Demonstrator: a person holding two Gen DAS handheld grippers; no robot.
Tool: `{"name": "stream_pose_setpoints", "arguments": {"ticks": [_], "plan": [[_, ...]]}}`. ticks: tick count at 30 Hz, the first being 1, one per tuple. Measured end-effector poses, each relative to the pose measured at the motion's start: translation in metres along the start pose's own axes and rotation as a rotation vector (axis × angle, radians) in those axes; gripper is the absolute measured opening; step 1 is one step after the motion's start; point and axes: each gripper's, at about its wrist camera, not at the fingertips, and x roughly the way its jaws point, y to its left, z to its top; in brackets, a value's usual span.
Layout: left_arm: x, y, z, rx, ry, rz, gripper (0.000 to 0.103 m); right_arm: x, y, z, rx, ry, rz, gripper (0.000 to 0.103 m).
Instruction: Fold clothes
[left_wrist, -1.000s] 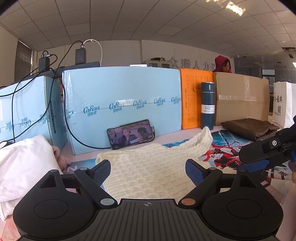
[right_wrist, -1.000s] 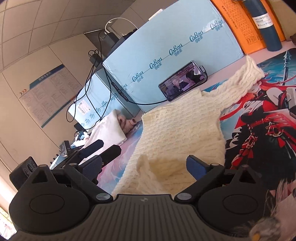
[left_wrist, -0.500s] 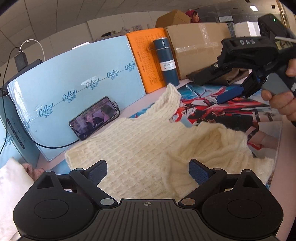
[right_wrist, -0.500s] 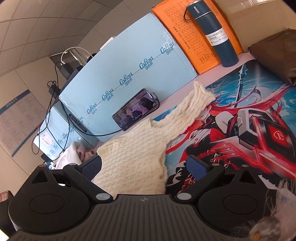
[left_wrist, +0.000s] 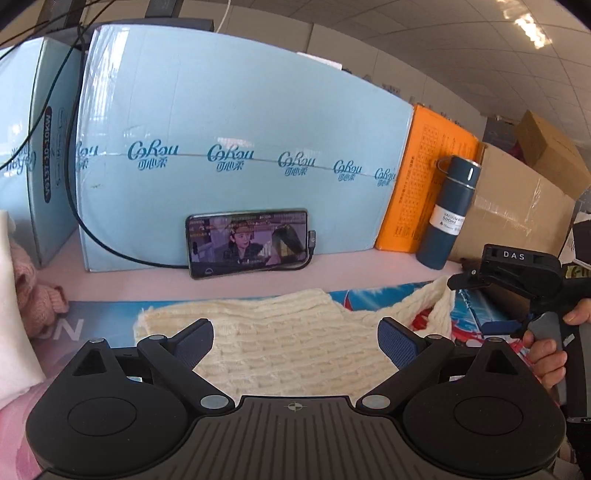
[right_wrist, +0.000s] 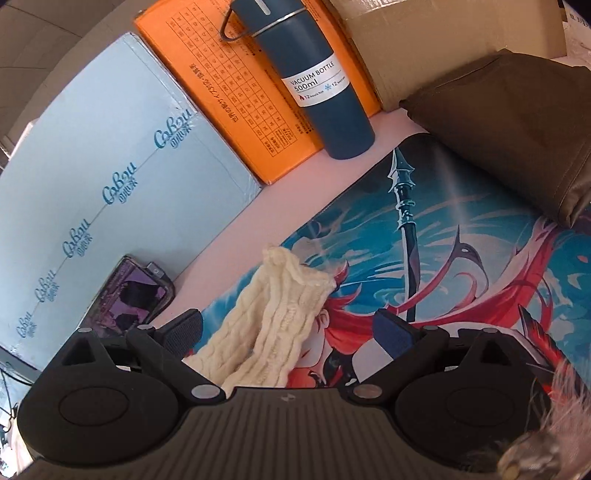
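2 handheld grippers, 1 garment in work: a cream cable-knit sweater (left_wrist: 280, 339) lies spread on a printed anime desk mat (right_wrist: 461, 236), body flat, 1 sleeve (right_wrist: 284, 306) running out toward the right-hand far corner. In the left wrist view the left gripper (left_wrist: 295, 341) hangs low over the sweater body, jaws wide apart, knit directly ahead and between the fingers, nothing held. In the right wrist view the right gripper (right_wrist: 288, 332) sits over the sleeve, jaws also apart and empty; the sleeve's long axis runs forward and slightly right, cuff end beyond the fingertips, its length passing nearer the left finger. Judged nearer arm for the sleeve: right; for the body: left. Whether either pad touches knit cannot be told. Legible writing: "CoRou" repeated on a pale blue carton (left_wrist: 240, 158); "VACUUM BOTTLE 500ml" on a dark blue steel flask (right_wrist: 317, 81); "DAS" on the right gripper's housing. Also present: an orange printed box (right_wrist: 236, 96), a phone showing video (left_wrist: 249, 243), a folded brown garment (right_wrist: 509, 122).
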Motion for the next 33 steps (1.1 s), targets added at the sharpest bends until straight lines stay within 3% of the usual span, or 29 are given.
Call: {"name": "stream_pose_setpoints", "arguments": {"ticks": [4,6,8,11,17,21,24,25,27,29,31,33], "plan": [[0.002,0.007,-0.002,-0.017,0.007,0.030,0.098,0.017,0.006,-0.009,-0.078,-0.089,-0.020,0.096],[0.002,0.011,-0.003,-0.026,0.009,0.042,0.098,0.017,0.009,-0.012,-0.112,-0.094,-0.016,0.081],[0.002,0.014,-0.004,-0.035,0.010,0.054,0.098,0.019,0.008,-0.012,-0.109,-0.057,0.038,0.037],[0.003,0.019,-0.005,-0.048,0.011,0.073,0.098,0.016,0.006,-0.013,-0.074,-0.028,0.139,0.024],[0.004,0.026,-0.006,-0.068,0.014,0.101,0.098,-0.027,0.033,-0.033,-0.184,-0.106,0.375,0.024],[0.005,0.027,-0.007,-0.070,0.014,0.105,0.098,-0.037,0.059,-0.058,-0.295,-0.045,0.519,0.024],[0.005,0.028,-0.007,-0.073,0.013,0.109,0.098,-0.036,0.073,-0.073,-0.358,0.033,0.572,0.036],[0.005,0.028,-0.007,-0.073,0.013,0.111,0.098,-0.035,0.076,-0.077,-0.370,0.057,0.583,0.048],[0.005,0.029,-0.007,-0.075,0.012,0.118,0.098,-0.036,0.081,-0.082,-0.386,0.092,0.609,0.059],[0.005,0.030,-0.007,-0.078,0.007,0.129,0.098,-0.041,0.078,-0.079,-0.367,0.082,0.651,0.077],[0.003,0.029,-0.007,-0.079,-0.015,0.126,0.098,-0.047,0.074,-0.075,-0.351,0.063,0.685,0.078],[0.000,0.026,-0.007,-0.069,-0.052,0.101,0.098,-0.050,0.070,-0.071,-0.345,0.014,0.662,0.078]]}}
